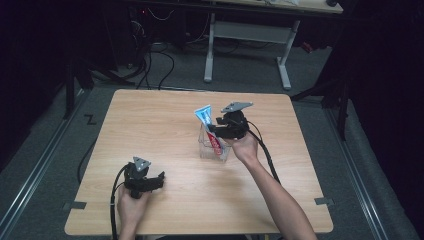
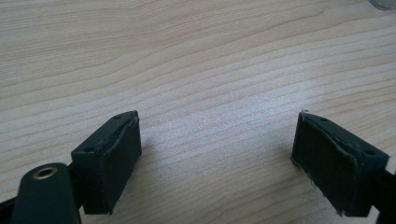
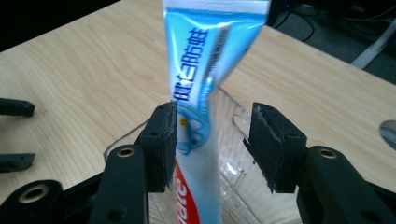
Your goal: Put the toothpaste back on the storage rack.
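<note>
One toothpaste tube [image 3: 205,93] stood in one clear container [image 1: 214,145]. Your right gripper [image 3: 210,144] straddled it, jaws parted; your left gripper [image 2: 217,154] gaped wide over bare table [image 2: 196,56].

toothpaste tube [image 3: 205,79] | blue Chinese characters down its side | brand unreadable

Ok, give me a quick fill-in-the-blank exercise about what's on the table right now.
1. The toothpaste tube stands in a clear ____.
2. The tabletop is made of light ____.
3. The right hand-held gripper has its jaws ____ around the tube.
4. The left hand-held gripper holds ____.

Missing words: container; wood; open; nothing
</note>
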